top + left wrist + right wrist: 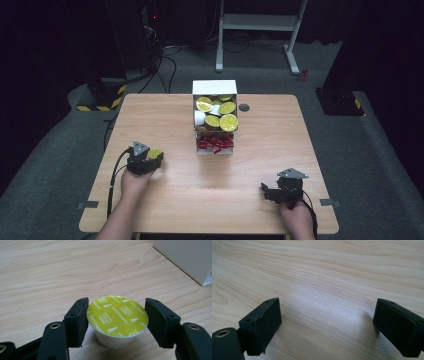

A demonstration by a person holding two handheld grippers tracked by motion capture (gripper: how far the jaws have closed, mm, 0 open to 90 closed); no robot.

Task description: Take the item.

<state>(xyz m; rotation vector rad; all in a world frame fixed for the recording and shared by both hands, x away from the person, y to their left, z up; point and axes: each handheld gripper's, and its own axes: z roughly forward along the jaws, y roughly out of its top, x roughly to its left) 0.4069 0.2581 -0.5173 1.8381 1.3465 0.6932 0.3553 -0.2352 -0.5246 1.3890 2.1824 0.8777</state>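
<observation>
A white coffee capsule [117, 316] with a yellow-green foil lid sits between the jaws of my left gripper [117, 303], and both black pads press on its rim. The capsule is upright and low over the wooden table; I cannot tell whether its base touches the wood. In the high view the left gripper [148, 159] is at the table's left with the capsule [155, 153] at its tip. My right gripper [270, 192] rests near the front right edge. Its jaws stand wide apart [327, 315] over bare wood with nothing between them.
A white open box [215, 87] stands at the table's far middle, holding several more yellow-lidded capsules [228, 122]. A small tray of red items [215, 143] sits right in front of it. A corner of the box [185, 257] is ahead of the left gripper.
</observation>
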